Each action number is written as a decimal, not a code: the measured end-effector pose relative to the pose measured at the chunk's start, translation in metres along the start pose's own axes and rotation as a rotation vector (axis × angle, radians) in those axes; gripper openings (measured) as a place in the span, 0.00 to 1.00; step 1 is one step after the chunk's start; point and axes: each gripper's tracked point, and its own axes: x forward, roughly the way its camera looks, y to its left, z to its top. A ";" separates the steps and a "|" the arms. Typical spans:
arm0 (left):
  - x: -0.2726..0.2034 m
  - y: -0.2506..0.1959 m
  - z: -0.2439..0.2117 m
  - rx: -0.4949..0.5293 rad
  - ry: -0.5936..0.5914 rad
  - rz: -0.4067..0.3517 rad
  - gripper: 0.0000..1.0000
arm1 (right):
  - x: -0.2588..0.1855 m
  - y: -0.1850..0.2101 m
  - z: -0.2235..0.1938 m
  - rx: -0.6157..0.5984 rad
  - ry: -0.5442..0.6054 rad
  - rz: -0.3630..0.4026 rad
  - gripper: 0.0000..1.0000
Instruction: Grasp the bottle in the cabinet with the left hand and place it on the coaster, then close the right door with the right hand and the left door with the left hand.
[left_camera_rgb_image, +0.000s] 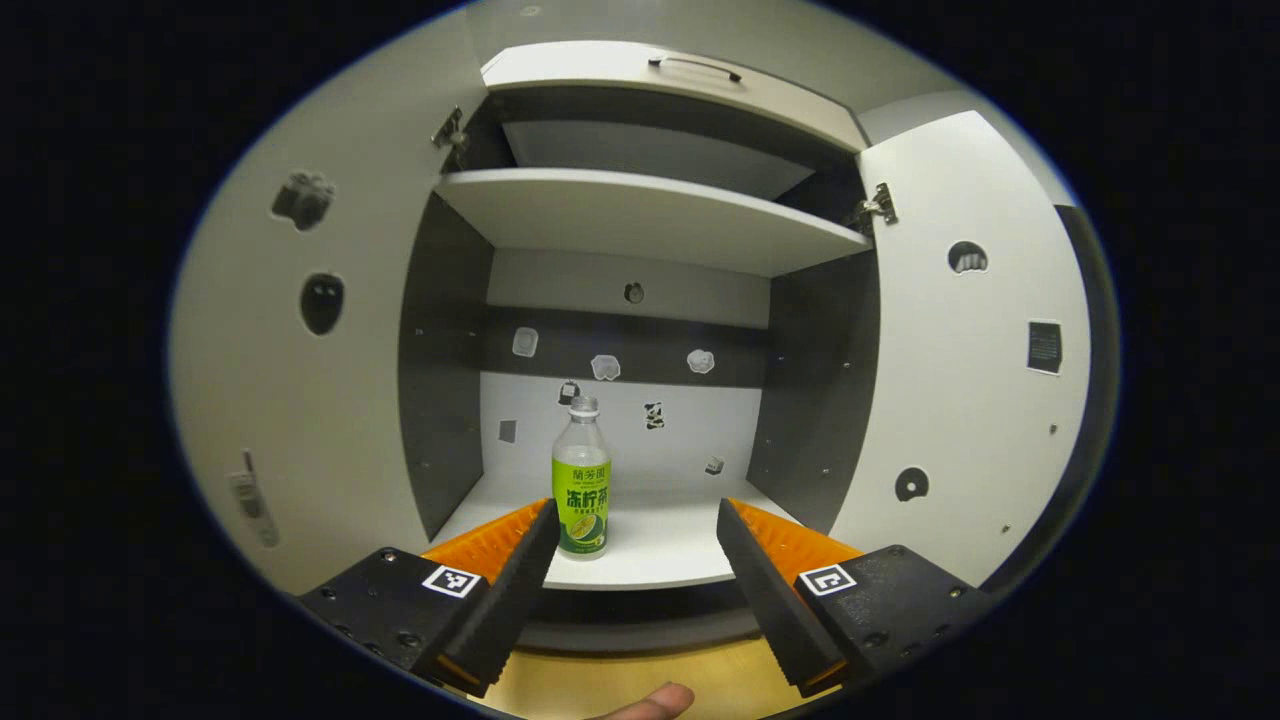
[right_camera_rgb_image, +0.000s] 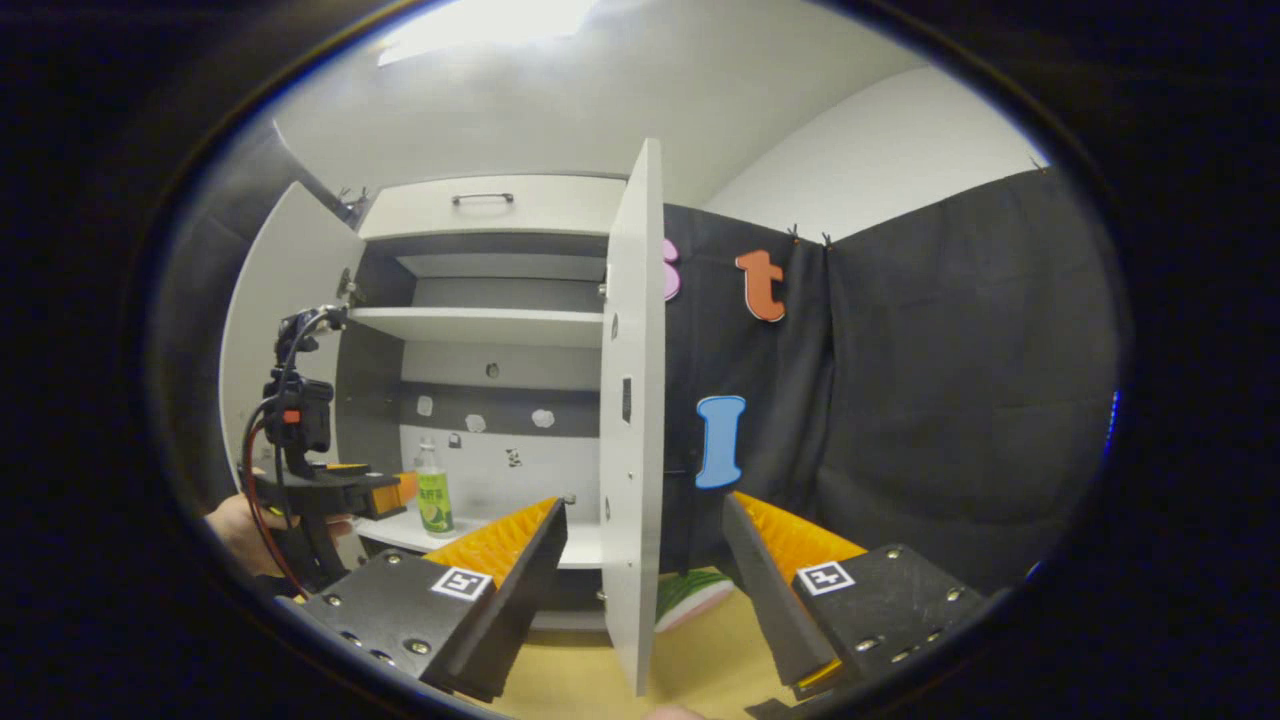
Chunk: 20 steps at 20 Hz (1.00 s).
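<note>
Left gripper view
Left gripper: released, jaws spread wide, short of the shelf edge, holding nothing.
Bottle: upright on the lower shelf of the cabinet, toward its front, just inside the left finger's line and off centre between the fingers.
Step in hand: the reach. It would go best with the gripper shifted to centre the bottle, then closed on the labelled body, not the thin neck.
Materials: clear, smooth plastic with a glossy green label and pale cap, likely slippery; matt white panels, dark side walls.

Right gripper view
Right gripper: released, empty, straddling the edge of the right door.
Door: flat, thin white board, swung wide open.
Left gripper: near the bottle, a hand behind it.
</note>
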 end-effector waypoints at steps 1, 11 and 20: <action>0.013 -0.001 -0.003 0.002 0.002 -0.003 1.00 | 0.003 0.002 -0.001 -0.006 -0.001 -0.005 0.95; 0.115 0.035 -0.031 0.057 0.017 0.120 1.00 | 0.022 0.004 -0.006 0.048 -0.013 0.008 0.95; 0.170 0.070 -0.024 0.116 -0.045 0.170 1.00 | 0.018 0.006 -0.032 -0.003 0.038 0.020 0.94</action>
